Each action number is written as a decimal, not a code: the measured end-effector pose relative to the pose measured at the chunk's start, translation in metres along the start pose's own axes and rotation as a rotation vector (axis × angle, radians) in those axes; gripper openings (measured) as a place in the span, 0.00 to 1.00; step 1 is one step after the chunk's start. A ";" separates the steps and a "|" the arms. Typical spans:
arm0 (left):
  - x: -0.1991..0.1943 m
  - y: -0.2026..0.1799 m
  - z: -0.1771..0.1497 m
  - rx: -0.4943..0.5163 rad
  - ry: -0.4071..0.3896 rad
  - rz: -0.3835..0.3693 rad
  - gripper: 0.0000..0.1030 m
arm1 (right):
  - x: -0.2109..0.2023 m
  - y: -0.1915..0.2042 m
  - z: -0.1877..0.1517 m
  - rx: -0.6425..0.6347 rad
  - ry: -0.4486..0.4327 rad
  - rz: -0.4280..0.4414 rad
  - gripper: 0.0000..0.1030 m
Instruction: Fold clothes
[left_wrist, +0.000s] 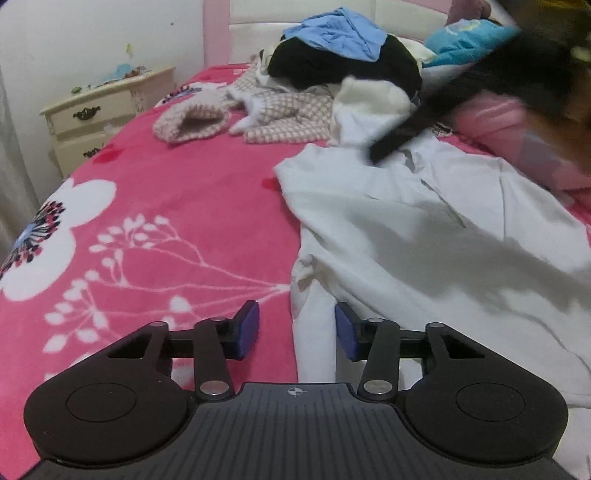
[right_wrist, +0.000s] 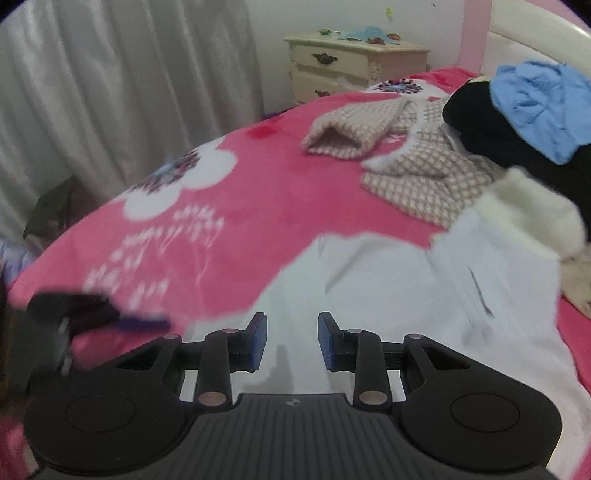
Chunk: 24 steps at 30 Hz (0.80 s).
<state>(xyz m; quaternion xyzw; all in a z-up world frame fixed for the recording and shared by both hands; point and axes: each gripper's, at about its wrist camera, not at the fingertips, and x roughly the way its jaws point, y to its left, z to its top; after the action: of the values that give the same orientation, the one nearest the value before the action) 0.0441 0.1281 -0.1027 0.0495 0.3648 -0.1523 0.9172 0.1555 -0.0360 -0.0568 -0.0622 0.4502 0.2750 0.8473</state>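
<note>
A white garment (left_wrist: 424, 236) (right_wrist: 369, 280) lies spread flat on the pink flowered bedspread (left_wrist: 166, 206) (right_wrist: 229, 206). My left gripper (left_wrist: 297, 328) is open at the garment's left edge, and a narrow white strip of the cloth runs between its blue pads. My right gripper (right_wrist: 291, 332) is open just above the white cloth, nothing between its fingers. In the right wrist view the left gripper (right_wrist: 110, 317) shows as a blur at the lower left. A dark blurred shape (left_wrist: 399, 133) crosses the garment's far edge; I cannot tell what it is.
A pile at the bed's head holds a checked beige garment (left_wrist: 280, 114) (right_wrist: 424, 173), a black one (left_wrist: 332, 62) (right_wrist: 498, 122), a light blue one (left_wrist: 340, 33) (right_wrist: 539, 99) and a fluffy white piece (left_wrist: 369, 99) (right_wrist: 528, 206). A cream nightstand (left_wrist: 103, 110) (right_wrist: 354, 62) and grey curtain (right_wrist: 129, 92) flank the bed.
</note>
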 end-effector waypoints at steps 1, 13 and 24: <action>0.005 0.002 0.001 -0.001 0.000 -0.006 0.42 | 0.009 -0.005 0.005 0.031 0.004 0.004 0.31; 0.014 0.012 -0.001 -0.040 -0.077 -0.094 0.13 | 0.080 -0.029 0.025 0.180 0.056 0.057 0.02; -0.018 0.013 -0.005 0.000 -0.129 -0.024 0.00 | 0.039 -0.054 0.003 0.287 -0.150 0.036 0.00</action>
<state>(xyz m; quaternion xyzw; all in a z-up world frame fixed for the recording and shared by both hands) 0.0330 0.1461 -0.0940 0.0349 0.3054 -0.1661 0.9370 0.2026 -0.0642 -0.0937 0.0885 0.4213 0.2271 0.8736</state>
